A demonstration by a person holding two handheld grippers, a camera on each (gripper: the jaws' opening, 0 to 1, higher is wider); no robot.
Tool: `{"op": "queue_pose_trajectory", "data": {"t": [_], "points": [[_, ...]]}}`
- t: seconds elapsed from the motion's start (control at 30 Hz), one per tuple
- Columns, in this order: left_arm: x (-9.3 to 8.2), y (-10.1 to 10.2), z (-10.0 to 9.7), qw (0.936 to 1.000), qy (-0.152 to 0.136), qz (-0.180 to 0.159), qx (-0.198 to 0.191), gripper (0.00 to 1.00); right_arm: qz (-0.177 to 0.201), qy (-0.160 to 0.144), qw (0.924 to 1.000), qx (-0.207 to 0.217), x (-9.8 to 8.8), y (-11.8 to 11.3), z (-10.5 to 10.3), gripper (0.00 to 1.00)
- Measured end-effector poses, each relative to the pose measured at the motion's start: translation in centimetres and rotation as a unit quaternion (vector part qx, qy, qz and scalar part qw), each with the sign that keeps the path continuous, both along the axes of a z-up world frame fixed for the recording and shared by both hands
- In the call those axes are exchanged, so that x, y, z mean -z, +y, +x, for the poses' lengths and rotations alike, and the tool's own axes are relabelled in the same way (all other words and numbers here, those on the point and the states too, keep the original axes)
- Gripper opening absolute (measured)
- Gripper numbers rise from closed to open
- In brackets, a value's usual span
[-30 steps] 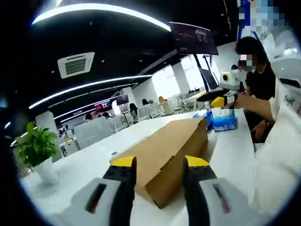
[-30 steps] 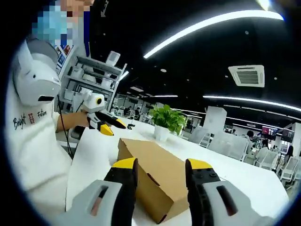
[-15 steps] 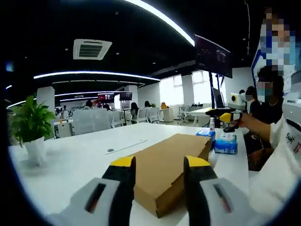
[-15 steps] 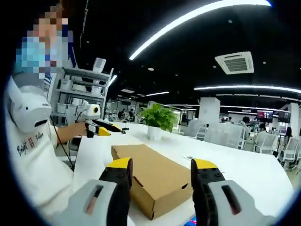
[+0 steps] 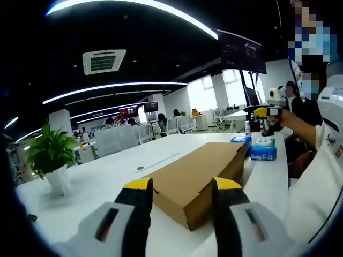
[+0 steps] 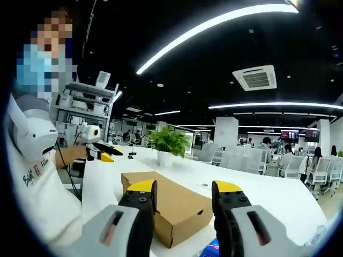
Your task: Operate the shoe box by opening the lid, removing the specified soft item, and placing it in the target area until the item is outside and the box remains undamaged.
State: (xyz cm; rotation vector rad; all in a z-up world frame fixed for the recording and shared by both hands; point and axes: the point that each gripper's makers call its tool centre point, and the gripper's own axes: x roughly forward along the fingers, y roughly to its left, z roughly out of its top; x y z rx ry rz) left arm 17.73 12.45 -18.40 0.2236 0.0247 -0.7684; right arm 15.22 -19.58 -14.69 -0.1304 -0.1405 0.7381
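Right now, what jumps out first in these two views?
The closed brown shoe box lying flat on the white table, straight ahead of both grippers. The left gripper and right gripper each have yellow-tipped jaws standing open and apart from the box. A potted green plant stands on the table beyond the box in the right gripper view.

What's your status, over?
Both tools open, holding nothing: left tool, right tool. Shoe box closed on the white table, untouched. Tissue pack and potted plant stand clear of the box.
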Motion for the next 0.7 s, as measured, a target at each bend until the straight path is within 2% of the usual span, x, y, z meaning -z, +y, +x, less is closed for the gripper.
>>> {"op": "queue_pose_trajectory", "data": {"t": [0.13,0.2,0.27,0.4,0.57,0.7], "points": [[-0.8,0.1,-0.3,0.9998,0.000,-0.021,0.005,0.46,0.001,-0.003,1.0000,-0.002,1.9,1.6,-1.3,0.42],[-0.9,-0.2,-0.4,0.9993,0.006,-0.034,0.010,0.46,-0.019,-0.004,0.9998,0.003,2.9,2.0,-1.8,0.42],[-1.6,-0.2,-0.1,0.9968,0.015,-0.078,0.004,0.46,-0.037,-0.012,0.9993,-0.001,3.0,2.5,-1.9,0.43],[-1.1,-0.1,0.0,0.9975,0.021,-0.067,0.006,0.47,-0.018,0.008,0.9996,-0.019,3.1,3.5,-1.4,0.44],[0.1,-0.6,0.1,0.9985,0.036,-0.039,0.012,0.49,-0.013,0.009,0.9997,-0.018,3.5,3.5,-1.3,0.44],[0.0,-0.5,-0.1,0.9983,0.033,-0.046,0.010,0.48,-0.013,0.009,0.9998,-0.016,3.6,3.5,-1.3,0.44]]}}
